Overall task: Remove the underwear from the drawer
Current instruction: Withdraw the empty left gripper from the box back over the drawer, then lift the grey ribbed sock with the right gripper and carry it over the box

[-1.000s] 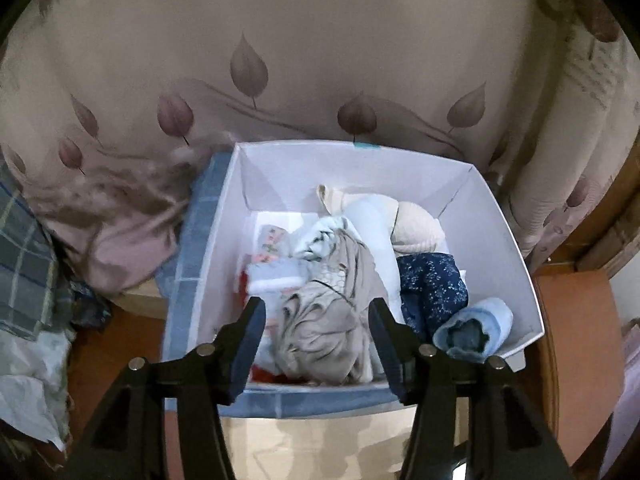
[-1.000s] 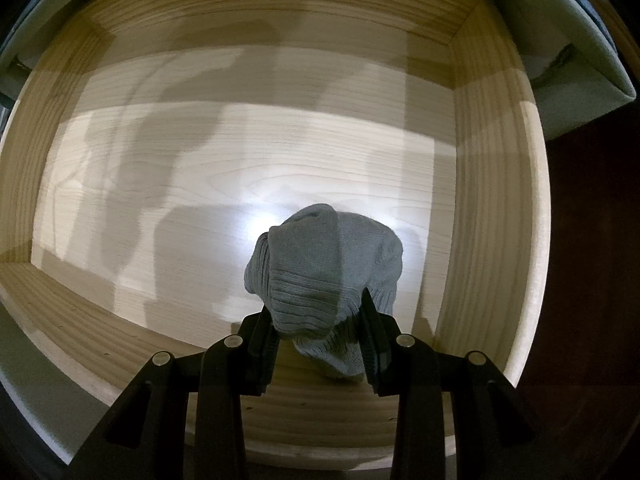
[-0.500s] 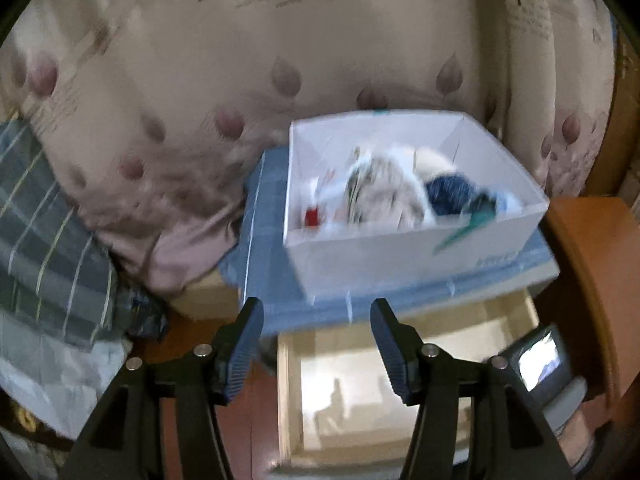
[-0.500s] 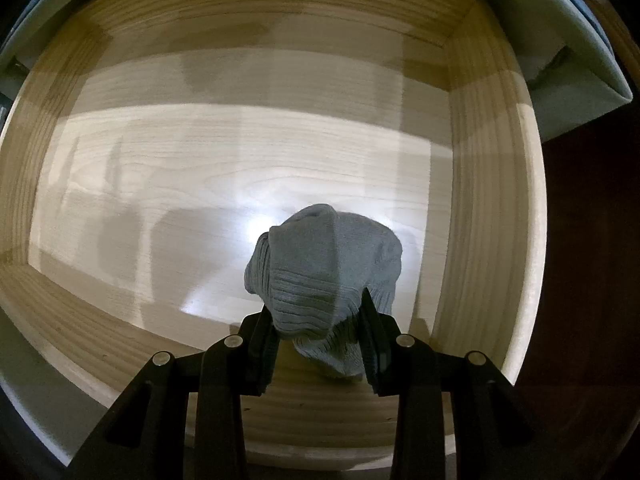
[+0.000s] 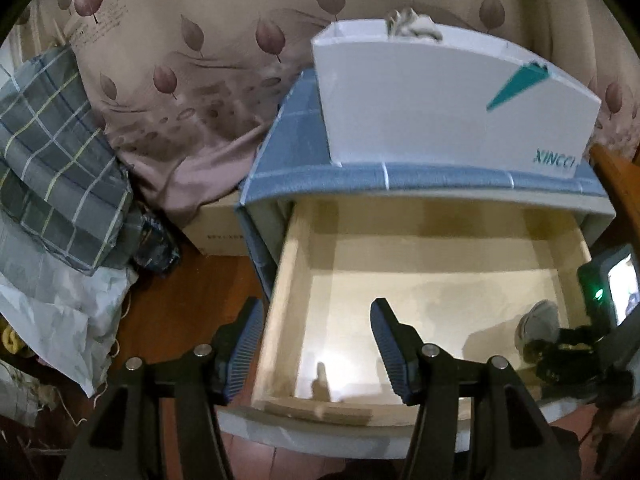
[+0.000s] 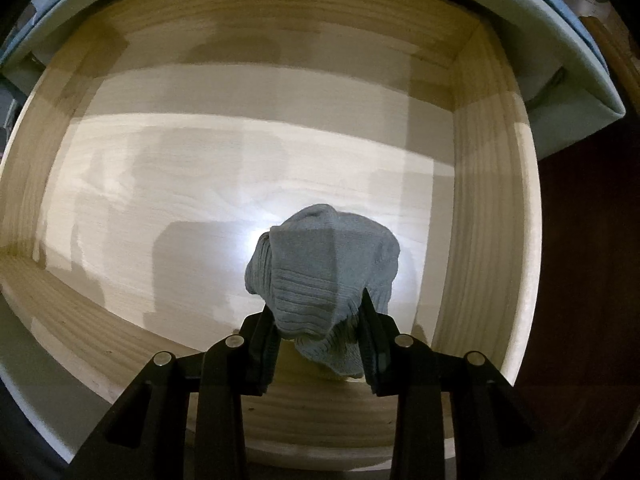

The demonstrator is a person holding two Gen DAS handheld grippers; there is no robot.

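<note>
A pale wooden drawer [image 5: 286,276] stands pulled out below a blue-tiled cabinet top. In the right wrist view my right gripper [image 6: 318,322] points steeply down into the drawer [image 6: 484,216] and is shut on a bunched grey ribbed piece of underwear [image 6: 324,260] near the drawer's right front corner. The left wrist view shows that same grey underwear [image 5: 538,324] at the drawer's right side, with the right gripper's dark body over it. My left gripper [image 5: 316,346] is open and holds nothing, hanging above the drawer's front left corner.
A white box [image 5: 452,112] with clothes poking out sits on the blue-tiled top [image 5: 296,160]. A leaf-patterned cover [image 5: 192,80], a plaid pillow [image 5: 52,160] and a white bag [image 5: 60,320] lie left. Dark wooden floor [image 5: 180,300] runs beside the drawer.
The left gripper swung away from above the white box and came down toward the open drawer, still open. The right gripper stayed put, gripping the grey underwear.
</note>
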